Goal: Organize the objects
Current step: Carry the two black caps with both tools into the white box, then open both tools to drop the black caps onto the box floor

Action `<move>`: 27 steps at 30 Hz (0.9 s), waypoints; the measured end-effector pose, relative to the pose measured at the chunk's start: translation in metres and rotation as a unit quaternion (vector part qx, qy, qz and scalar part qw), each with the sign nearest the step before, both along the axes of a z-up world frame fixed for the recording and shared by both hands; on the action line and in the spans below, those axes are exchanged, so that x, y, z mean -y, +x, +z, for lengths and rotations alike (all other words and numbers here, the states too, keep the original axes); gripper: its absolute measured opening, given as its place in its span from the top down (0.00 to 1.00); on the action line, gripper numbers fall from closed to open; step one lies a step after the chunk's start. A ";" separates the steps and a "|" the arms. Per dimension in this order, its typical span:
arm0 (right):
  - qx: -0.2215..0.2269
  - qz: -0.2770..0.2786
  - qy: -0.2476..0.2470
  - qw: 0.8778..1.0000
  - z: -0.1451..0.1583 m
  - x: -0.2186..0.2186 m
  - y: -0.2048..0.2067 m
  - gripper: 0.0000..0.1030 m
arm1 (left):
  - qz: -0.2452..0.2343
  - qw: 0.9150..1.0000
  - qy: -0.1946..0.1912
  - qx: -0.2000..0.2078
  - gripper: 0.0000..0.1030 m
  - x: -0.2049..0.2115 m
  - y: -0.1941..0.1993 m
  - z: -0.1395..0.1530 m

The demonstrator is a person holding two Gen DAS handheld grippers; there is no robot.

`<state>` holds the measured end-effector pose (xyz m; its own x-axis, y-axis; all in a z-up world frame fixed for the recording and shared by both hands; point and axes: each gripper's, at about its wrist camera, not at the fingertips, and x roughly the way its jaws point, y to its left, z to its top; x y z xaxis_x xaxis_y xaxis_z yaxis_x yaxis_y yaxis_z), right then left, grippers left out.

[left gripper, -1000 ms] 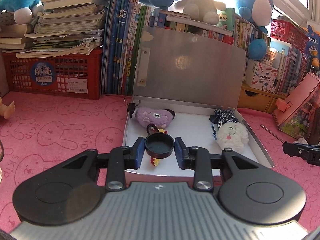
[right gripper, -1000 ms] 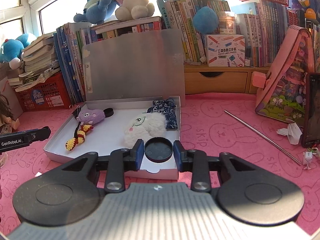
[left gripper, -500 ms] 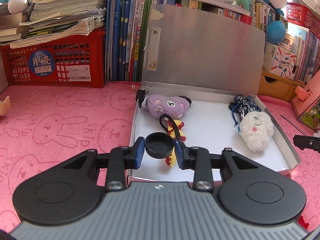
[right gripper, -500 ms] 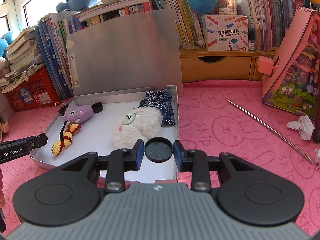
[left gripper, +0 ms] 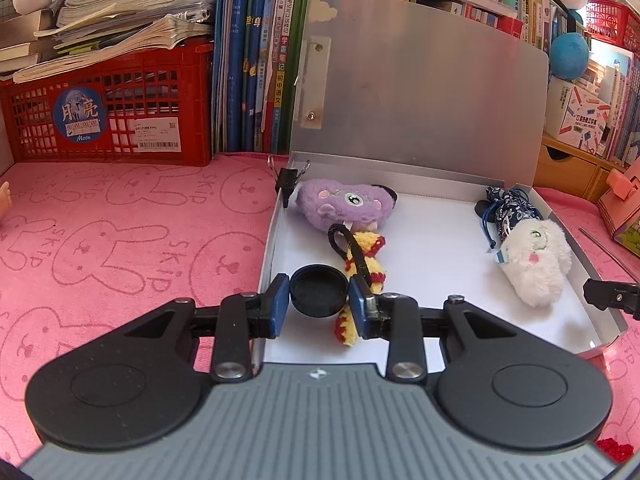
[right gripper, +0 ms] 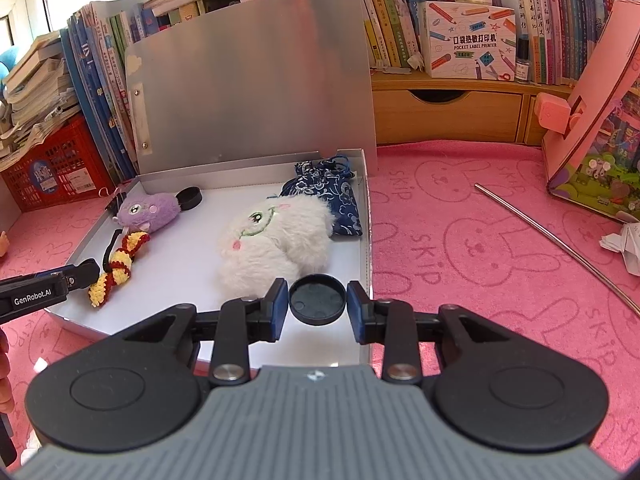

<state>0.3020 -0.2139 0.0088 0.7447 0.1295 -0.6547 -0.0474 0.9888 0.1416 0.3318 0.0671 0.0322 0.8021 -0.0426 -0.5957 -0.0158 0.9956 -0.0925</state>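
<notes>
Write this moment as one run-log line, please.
left gripper shut on black cap | right gripper shut on second black cap | both over open box | purple plush, white plush inside

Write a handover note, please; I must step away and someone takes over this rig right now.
Left tool: shut on a black cap, over the box's front left.
Right tool: shut on a second black cap, near the box's front right edge.
Already in the open box: purple plush, striped crochet toy, white plush, blue pouch, third cap.
Left: probably set both caps inside.
</notes>
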 end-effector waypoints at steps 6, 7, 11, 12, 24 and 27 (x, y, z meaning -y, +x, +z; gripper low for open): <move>0.003 0.004 -0.014 1.000 -0.003 -0.004 0.004 0.64 | -0.002 1.000 -0.003 0.003 0.63 0.000 0.003 -0.001; 0.003 0.004 -0.014 1.000 -0.004 -0.004 0.005 0.64 | -0.002 1.000 -0.003 0.003 0.63 0.000 0.004 -0.001; -0.001 0.004 -0.013 1.000 -0.009 -0.003 0.008 0.64 | -0.005 1.000 -0.003 0.002 0.63 0.000 0.005 -0.003; -0.001 0.004 -0.013 1.000 -0.009 -0.003 0.008 0.64 | -0.005 1.000 -0.003 0.003 0.63 0.000 0.006 -0.004; 0.000 0.015 -0.019 1.000 -0.015 -0.011 0.012 0.64 | -0.013 1.000 0.011 0.010 0.63 0.002 0.008 -0.006; 0.002 0.017 -0.026 1.000 -0.018 -0.013 0.011 0.64 | -0.015 1.000 0.014 0.011 0.63 0.002 0.008 -0.006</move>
<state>0.3129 -0.2007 -0.0087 0.7431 0.1212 -0.6581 -0.0821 0.9925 0.0901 0.3399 0.0655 0.0262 0.8136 -0.0509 -0.5792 0.0166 0.9978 -0.0644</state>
